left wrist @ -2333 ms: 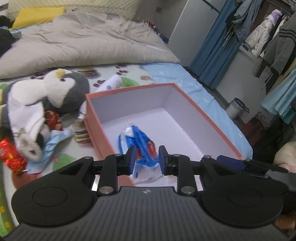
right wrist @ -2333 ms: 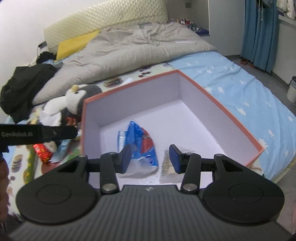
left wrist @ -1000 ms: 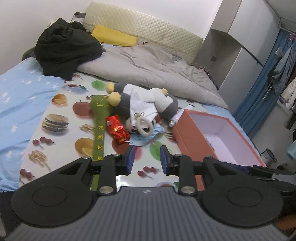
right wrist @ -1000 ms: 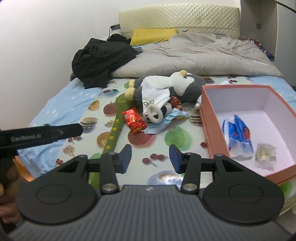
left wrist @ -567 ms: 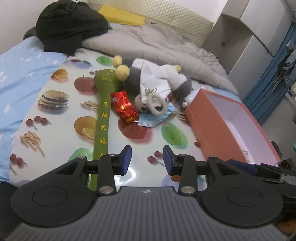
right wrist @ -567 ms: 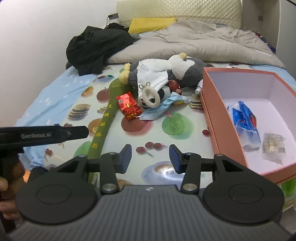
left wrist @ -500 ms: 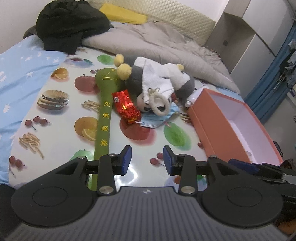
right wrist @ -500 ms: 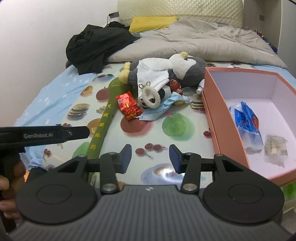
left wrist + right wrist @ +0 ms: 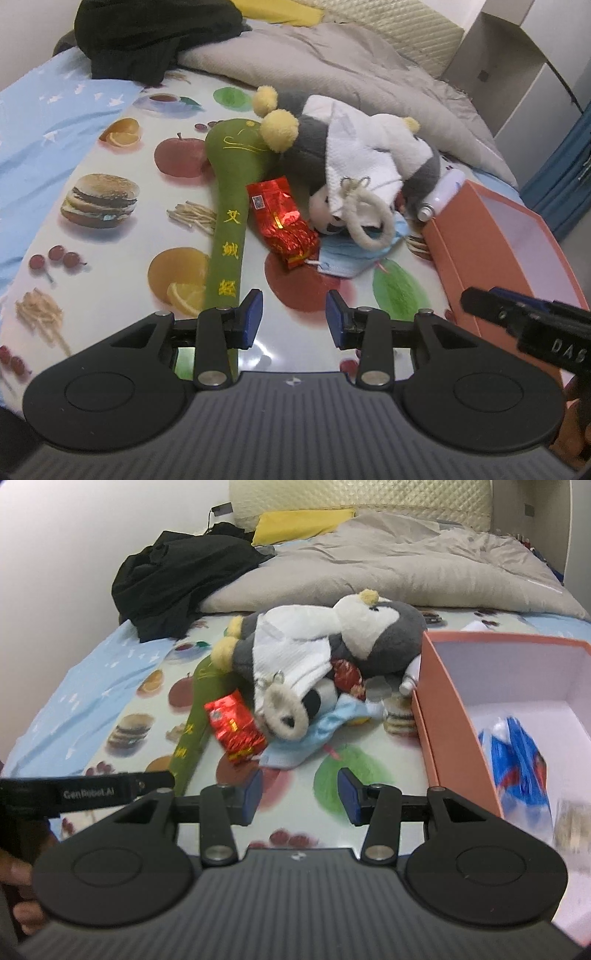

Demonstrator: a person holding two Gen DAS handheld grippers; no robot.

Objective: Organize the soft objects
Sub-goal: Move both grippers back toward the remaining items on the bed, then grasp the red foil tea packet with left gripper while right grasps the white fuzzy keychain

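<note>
Left gripper (image 9: 294, 317) and right gripper (image 9: 300, 794): fingers spread wide, empty, above the bed (image 9: 110, 266). Plush penguin (image 9: 332, 642) lies beside the orange box (image 9: 447, 720), partly hiding a red packet (image 9: 282, 221). Blue bag (image 9: 517, 760) inside the box is blurred.

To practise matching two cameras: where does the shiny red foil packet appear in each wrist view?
Left wrist view: the shiny red foil packet lies centre, above the fingers.
Right wrist view: it lies left of centre.
Shared landmark: the long green fabric hammer lies along the packet's left side in both.
</note>
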